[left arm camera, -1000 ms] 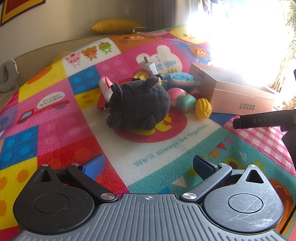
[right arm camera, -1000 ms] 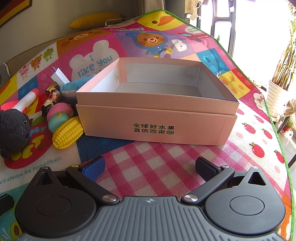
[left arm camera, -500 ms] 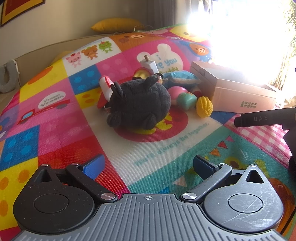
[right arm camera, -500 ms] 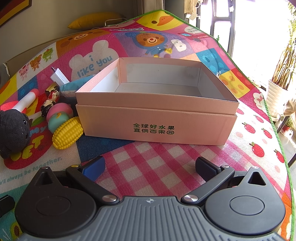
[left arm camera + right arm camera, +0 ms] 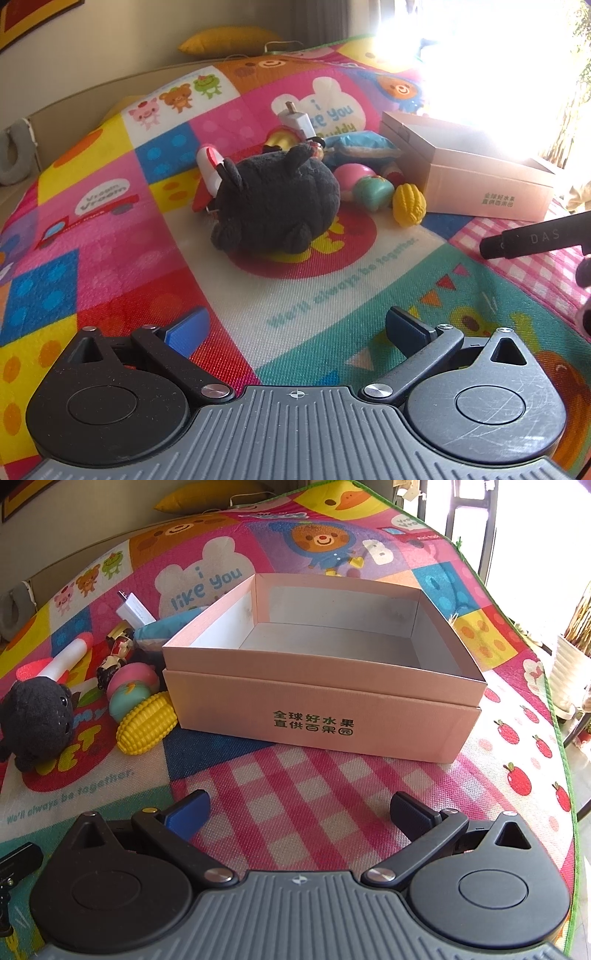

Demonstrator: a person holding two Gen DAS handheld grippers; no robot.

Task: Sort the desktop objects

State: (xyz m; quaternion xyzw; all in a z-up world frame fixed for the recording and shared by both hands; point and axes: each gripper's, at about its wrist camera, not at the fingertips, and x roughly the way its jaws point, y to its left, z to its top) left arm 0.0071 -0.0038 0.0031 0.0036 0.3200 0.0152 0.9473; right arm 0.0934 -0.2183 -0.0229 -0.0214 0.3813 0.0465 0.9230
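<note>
Pink box (image 5: pixel 321 716) ahead of right tool (image 5: pixel 299 808)

Your left gripper (image 5: pixel 295 328) and right gripper (image 5: pixel 299 810) match: ribbed grey body, black round housings, silver screws, one blue pad (image 5: pixel 188 326), one dark.

— What's all this lying on?

— A bright patchwork play mat (image 5: pixel 303 786), with cartoon bears, a pink check patch and strawberries along the right edge.

— And on it?

— A pink cardboard box (image 5: pixel 321 716), open at the top, to the right. Just left of it, a yellow toy corn cob (image 5: pixel 146 722) touching its near corner, then a pink and teal ball-like toy (image 5: pixel 131 690) behind the corn.

— Farther left?

— A black plush animal (image 5: pixel 275 199) on a red circle, a white and red tube (image 5: pixel 62 661) behind it, and a white plug (image 5: pixel 135 611) at the far side.
</note>
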